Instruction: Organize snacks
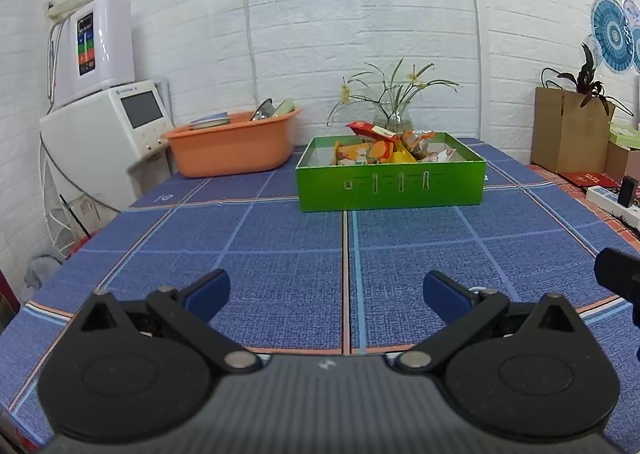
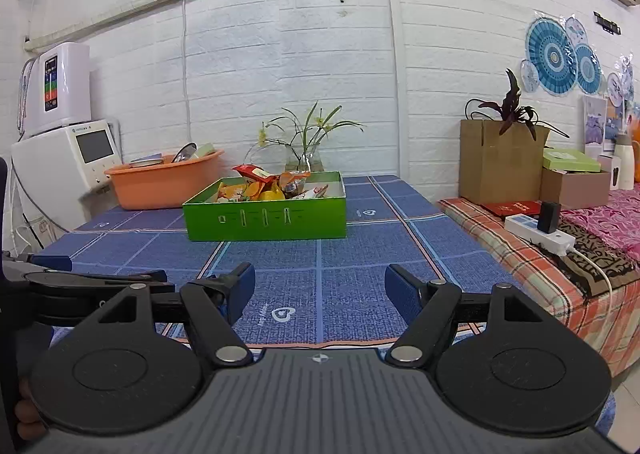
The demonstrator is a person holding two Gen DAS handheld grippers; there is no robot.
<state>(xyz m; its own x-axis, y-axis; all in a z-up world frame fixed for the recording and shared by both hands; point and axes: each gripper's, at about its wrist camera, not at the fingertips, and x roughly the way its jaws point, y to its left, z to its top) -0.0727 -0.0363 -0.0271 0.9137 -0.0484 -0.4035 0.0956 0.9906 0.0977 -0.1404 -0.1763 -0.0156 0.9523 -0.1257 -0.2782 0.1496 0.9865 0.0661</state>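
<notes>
Both tongs are spread wide and pinching nothing: your left gripper (image 1: 326, 290) and right gripper (image 2: 320, 286) hover low over the near edge of the blue tablecloth (image 1: 280, 254), side by side. The snacks (image 1: 380, 146) sit heaped in the green box (image 1: 390, 184), straight ahead of the left tongs and ahead and slightly left of the right ones, well apart from both. Main risk is the pile: packets stand above the rim, the red one (image 2: 254, 172) on top, so a careless reach likely knocks some out over the wall or pinches two at once (crinkly wrappers probably slip and deform). The box looks light; pushing into it with one gripper could slide it back toward the glass vase (image 1: 392, 120) just behind it, and that vase tips easily. The orange basin (image 1: 232, 144) sits ahead and left of the box, so a wide left swing may clip it. The two grippers are close together, so they could collide if both go for the box at once.
</notes>
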